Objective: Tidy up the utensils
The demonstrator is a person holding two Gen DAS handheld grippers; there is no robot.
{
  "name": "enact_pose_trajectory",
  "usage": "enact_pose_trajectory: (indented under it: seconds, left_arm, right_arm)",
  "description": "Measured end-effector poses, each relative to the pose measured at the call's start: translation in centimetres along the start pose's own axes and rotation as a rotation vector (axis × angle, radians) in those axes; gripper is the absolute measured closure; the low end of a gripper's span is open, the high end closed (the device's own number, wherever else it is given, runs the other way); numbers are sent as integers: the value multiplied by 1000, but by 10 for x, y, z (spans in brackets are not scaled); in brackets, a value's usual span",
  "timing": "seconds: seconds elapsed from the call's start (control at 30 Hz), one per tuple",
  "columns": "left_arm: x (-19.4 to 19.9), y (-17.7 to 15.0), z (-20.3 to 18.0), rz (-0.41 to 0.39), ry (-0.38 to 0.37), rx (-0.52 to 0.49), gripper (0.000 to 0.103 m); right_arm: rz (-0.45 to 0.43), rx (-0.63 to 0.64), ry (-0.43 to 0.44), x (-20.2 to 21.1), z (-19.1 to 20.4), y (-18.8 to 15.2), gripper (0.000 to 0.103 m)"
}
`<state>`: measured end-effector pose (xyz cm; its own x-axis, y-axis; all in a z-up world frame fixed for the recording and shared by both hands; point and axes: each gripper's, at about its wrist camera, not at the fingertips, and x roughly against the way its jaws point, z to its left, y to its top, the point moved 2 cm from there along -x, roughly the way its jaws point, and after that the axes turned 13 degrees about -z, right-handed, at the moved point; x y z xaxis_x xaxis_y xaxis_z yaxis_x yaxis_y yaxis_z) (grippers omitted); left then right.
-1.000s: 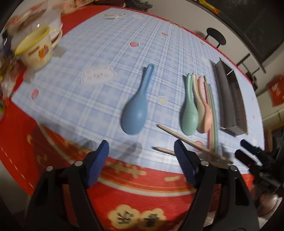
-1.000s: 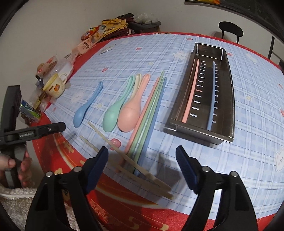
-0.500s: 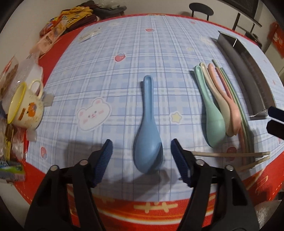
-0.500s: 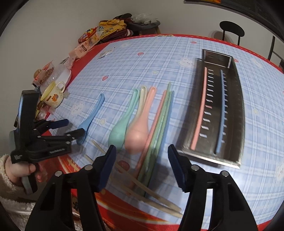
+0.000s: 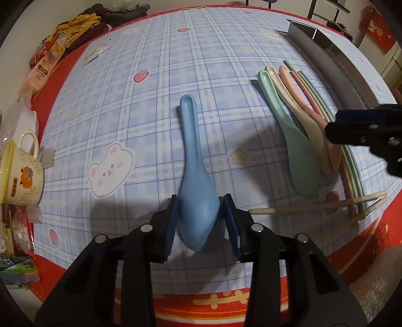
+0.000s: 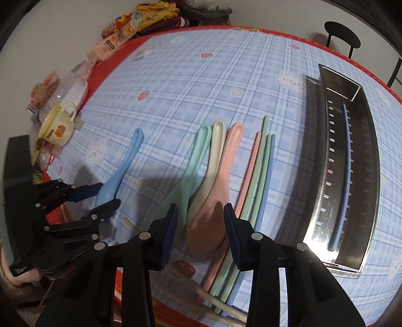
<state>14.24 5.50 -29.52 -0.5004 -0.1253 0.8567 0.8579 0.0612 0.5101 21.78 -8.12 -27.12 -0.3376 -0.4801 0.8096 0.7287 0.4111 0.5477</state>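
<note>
A blue spoon [image 5: 193,161] lies on the checked cloth, and its bowl sits between the pads of my left gripper [image 5: 199,208]. The jaws are closing and the pads touch both sides of the bowl. The right wrist view shows the same grip from the side, with the left gripper [image 6: 109,193] at the blue spoon [image 6: 125,163]. My right gripper [image 6: 199,216] hangs over the pink spoon [image 6: 213,201]. Its jaws are closing too, and a strip of the beige spoon [image 6: 213,156] shows between the left pad and the pink bowl. A green spoon [image 6: 191,171] lies alongside.
Coloured chopsticks [image 6: 258,171] lie right of the spoons, and pale chopsticks [image 5: 314,206] cross the front edge. A steel tray [image 6: 314,138] at the right holds a blue chopstick [image 6: 345,163]. A yellow mug [image 5: 20,173] and snack packs [image 6: 130,22] crowd the left edge.
Both grippers have narrowed. The left one moved forward and rolled until its pads flank the blue spoon's bowl. The right one slid left, from over the chopsticks to over the pink spoon.
</note>
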Motion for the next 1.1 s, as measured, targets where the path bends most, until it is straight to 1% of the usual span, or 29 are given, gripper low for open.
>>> enact_pose_trajectory:
  seconds: [0.13,0.17,0.23,0.27,0.33,0.37,0.47,0.63,0.73,0.83,0.9,1.1]
  left_arm:
    - [-1,1,14,13,-98,109,65]
    - [-2,2,21,15,-140,177,65]
    - [-3,2,31,18,-198,267,65]
    - [-5,2,39,23,-245,343,65]
    - [-7,1,46,27,-282,418,65]
    - [-8,1,51,29,-303,464,65]
    - [-9,1,60,25,-325,531,65]
    - [-2,1,65,15,-318,532,65]
    - [0,0,67,16,-307,515,65]
    - [2,1,61,22,-245,424,65]
    - [4,2,55,27,-191,346,65]
    - [1,4,47,41,-101,217,65]
  right_arm:
    - [25,37,-40,-8,7,-2,66]
    - [29,47,-47,-9,8,-2,66]
    - [41,61,-63,-11,8,-3,66]
    - [44,64,-68,-12,9,-3,66]
    - [56,71,-78,-13,8,-5,66]
    - [61,71,-81,-14,7,-6,68]
    - [58,49,-79,-11,4,-8,70]
    - [36,14,-66,-4,-1,-7,75]
    - [29,-4,-57,-2,-3,-7,77]
    - [23,-25,-49,0,-6,-8,78]
    - [19,-33,-46,1,-7,-8,79]
    - [10,-48,-44,5,-10,-8,83]
